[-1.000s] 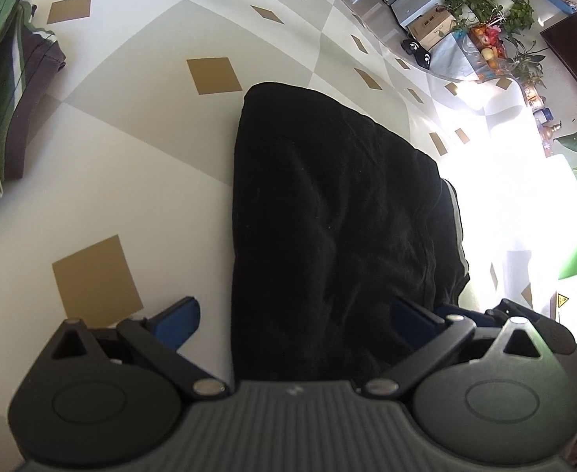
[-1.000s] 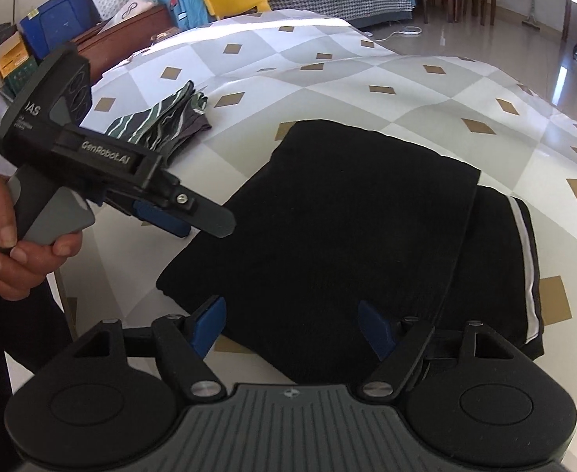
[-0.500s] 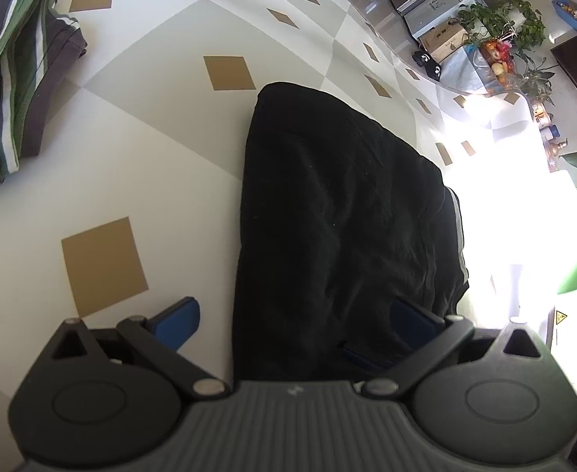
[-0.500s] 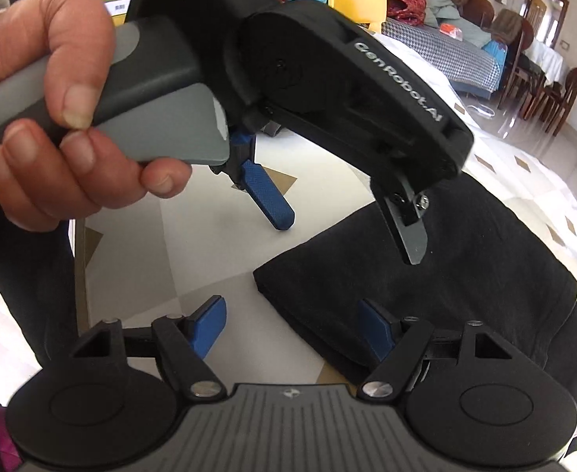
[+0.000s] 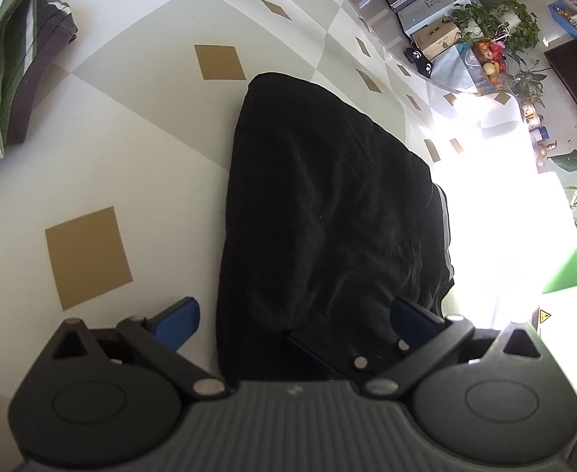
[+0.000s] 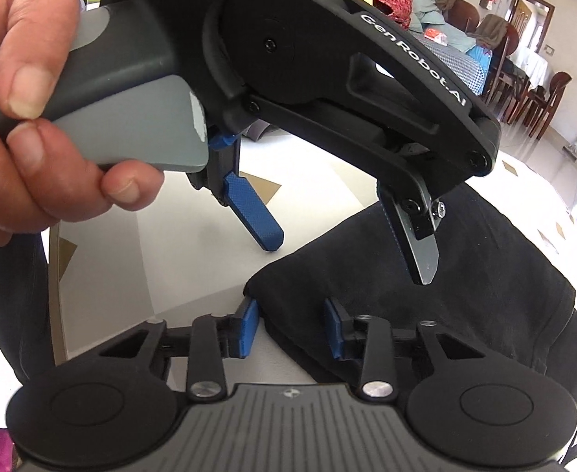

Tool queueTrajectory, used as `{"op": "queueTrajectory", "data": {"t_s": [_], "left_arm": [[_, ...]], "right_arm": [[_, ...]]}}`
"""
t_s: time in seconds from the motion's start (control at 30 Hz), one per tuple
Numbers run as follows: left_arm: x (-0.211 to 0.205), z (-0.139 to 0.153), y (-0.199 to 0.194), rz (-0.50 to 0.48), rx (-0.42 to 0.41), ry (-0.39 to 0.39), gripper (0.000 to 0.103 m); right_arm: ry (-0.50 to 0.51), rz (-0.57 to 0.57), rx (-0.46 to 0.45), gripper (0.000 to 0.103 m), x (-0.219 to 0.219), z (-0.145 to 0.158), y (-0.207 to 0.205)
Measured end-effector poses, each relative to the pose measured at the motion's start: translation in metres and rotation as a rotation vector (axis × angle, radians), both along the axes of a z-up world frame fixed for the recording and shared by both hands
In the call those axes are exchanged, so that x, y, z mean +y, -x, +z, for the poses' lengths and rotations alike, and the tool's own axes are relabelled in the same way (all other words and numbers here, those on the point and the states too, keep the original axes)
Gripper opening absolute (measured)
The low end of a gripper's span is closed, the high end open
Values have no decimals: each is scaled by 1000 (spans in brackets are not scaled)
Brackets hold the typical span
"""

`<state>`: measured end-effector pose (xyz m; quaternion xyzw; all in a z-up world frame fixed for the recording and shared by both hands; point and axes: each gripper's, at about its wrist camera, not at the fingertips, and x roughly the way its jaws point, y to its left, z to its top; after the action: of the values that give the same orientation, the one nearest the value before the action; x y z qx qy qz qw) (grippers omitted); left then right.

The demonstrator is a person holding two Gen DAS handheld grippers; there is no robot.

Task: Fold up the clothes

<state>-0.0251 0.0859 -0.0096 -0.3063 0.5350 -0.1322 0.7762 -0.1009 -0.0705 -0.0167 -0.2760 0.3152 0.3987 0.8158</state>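
A folded black garment [image 5: 328,204] with a white side stripe lies on the checked tablecloth [image 5: 131,149]. My left gripper [image 5: 294,319] stands open above its near edge, one blue pad over the cloth and the other over the fabric. In the right wrist view that left gripper [image 6: 347,251] hangs close overhead, held by a hand [image 6: 33,110]. My right gripper [image 6: 291,326] sits low at the garment's [image 6: 445,295] near corner. Its jaws are closing and the blue pads [image 6: 249,324] pinch the folded corner between them.
A folded green, white and grey striped garment [image 5: 9,59] lies at the table's far left. Beyond the table's far edge are boxes, potted plants [image 5: 497,27] and a bright floor. Chairs and a sofa [image 6: 445,31] stand behind the left gripper.
My right gripper swung left to the garment's near corner under the left gripper, then its jaws narrowed onto that corner. The left gripper has stayed open in the same spot.
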Motion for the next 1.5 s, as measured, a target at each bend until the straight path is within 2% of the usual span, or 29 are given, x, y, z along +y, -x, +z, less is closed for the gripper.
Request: {"op": "queueTrajectory", "data": {"t_s": [0.1,0.43,0.6,0.73,0.87,1.0,1.13,1.23,1.33,1.5], "left_arm": [[-3,-1,-1,-6,1,6,103],[-14,-7,-9,-11,19,86,103],[-26,-12,-18,-4,4,124,103],[-34,-13,-22,0,-19,122,103],[-39,-12,-24,-9,-37,111,103],[-36,-14,-25,9,-37,137,103],[-38,-14,-26,15,-38,137,103],[-38,-14,-26,12,-41,128,103],[-40,-13,-26,2,-46,113,103],[-46,-11,-27,-27,-61,69,103]], "right_arm": [[-48,-51,47,19,-6,5,-7],[-236,-244,194,19,-28,29,-29],[-267,-270,227,19,-38,36,-33],[-236,-248,222,22,-40,42,-33],[-174,-221,234,36,-47,45,-35],[-114,-190,236,47,-58,49,-34],[-30,-161,221,49,-71,55,-37],[-4,-156,237,51,-88,61,-46],[-4,-179,239,52,-111,67,-50],[-59,-324,241,53,-135,68,-81]]}}
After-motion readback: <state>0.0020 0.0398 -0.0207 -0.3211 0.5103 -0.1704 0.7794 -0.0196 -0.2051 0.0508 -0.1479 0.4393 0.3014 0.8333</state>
